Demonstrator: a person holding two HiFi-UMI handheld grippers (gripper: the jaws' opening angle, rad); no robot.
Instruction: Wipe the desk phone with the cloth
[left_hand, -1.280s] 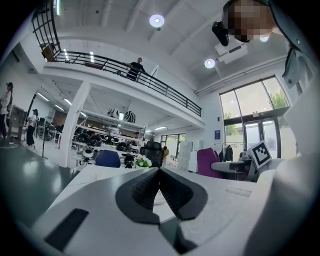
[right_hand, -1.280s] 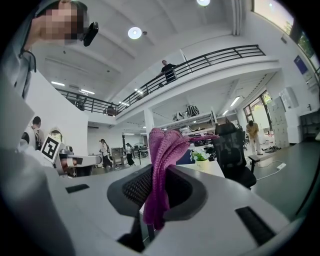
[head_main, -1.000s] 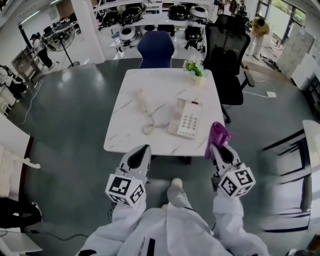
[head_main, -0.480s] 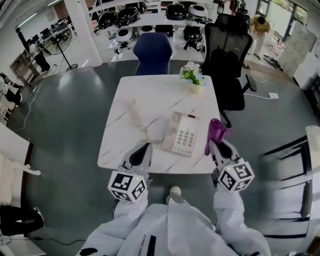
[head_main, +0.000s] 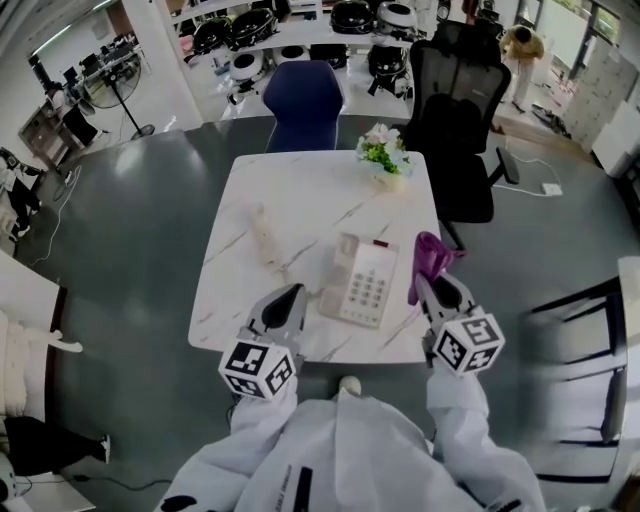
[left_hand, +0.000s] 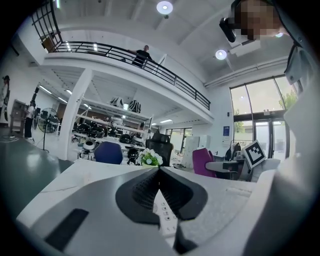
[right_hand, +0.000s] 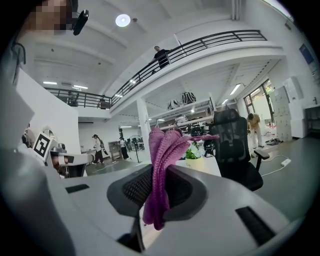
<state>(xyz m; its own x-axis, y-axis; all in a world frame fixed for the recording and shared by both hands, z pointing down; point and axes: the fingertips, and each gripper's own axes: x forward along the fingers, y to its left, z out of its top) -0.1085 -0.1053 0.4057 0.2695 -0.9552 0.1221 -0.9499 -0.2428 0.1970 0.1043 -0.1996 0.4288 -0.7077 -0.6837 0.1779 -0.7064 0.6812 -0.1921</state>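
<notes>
Head view. A white marbled table carries the desk phone near its front edge, between the two grippers. The handset lies off the cradle on the tabletop, to the left of the phone. A small pot of flowers stands at the far edge, and a blue chair and a black chair stand behind the table.

The right gripper has its jaws pinching a purple cloth. The cloth rises above the tips, just right of the phone and apart from it.

The left gripper has its jaws pressed together at the tips with nothing between them. It is held over the table's front edge, just left of the phone.
</notes>
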